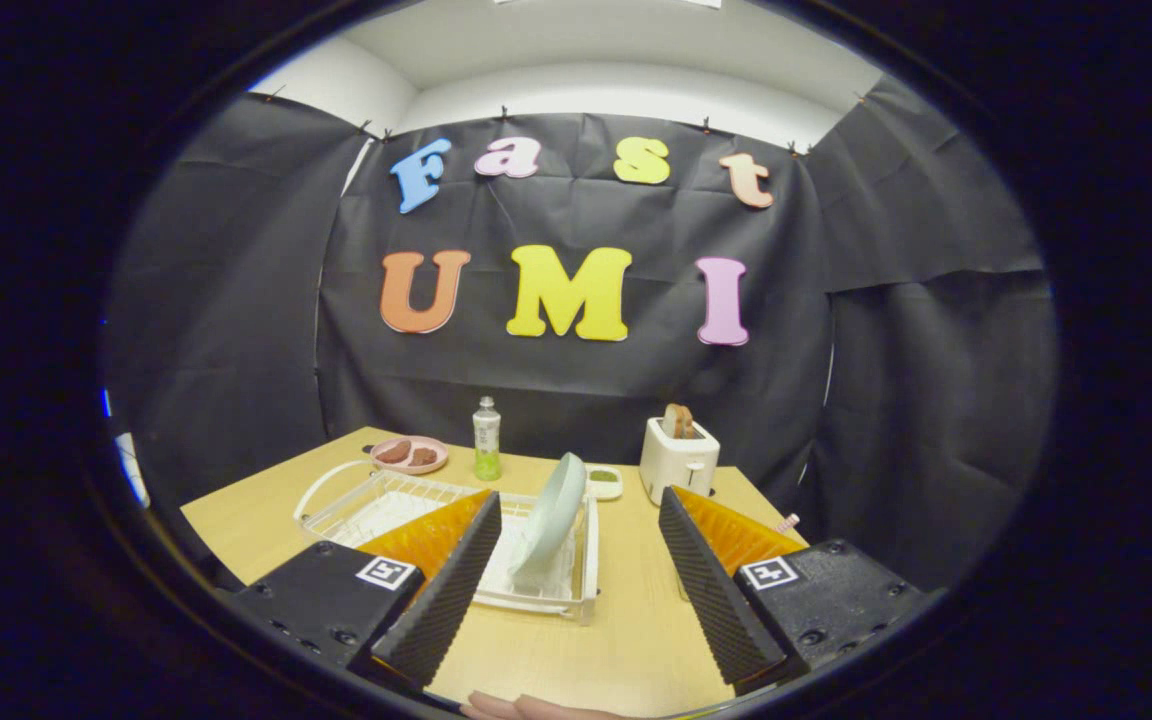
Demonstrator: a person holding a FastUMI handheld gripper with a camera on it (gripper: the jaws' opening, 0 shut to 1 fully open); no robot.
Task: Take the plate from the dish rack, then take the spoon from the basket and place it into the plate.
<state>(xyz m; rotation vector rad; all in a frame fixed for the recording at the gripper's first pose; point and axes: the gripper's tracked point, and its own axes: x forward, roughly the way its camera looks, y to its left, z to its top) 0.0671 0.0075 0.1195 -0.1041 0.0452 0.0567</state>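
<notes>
Pale green round plate [551, 515] on edge in white wire dish rack [376, 500], leaning left — just ahead, btwn wide-open jaws of gripper [576, 580].

Gripper view looks forward, slightly downward, along the table [626, 620] toward the booth wall [576, 380]; rides low.

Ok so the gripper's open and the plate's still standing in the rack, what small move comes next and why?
Probably ease the gripper forward toward the pale green plate. The plate stands on edge in the white dish rack, just ahead of the fingers and closer to the left one, and nothing is held yet. So shift slightly left too, so the open fingers straddle its rim.
</notes>
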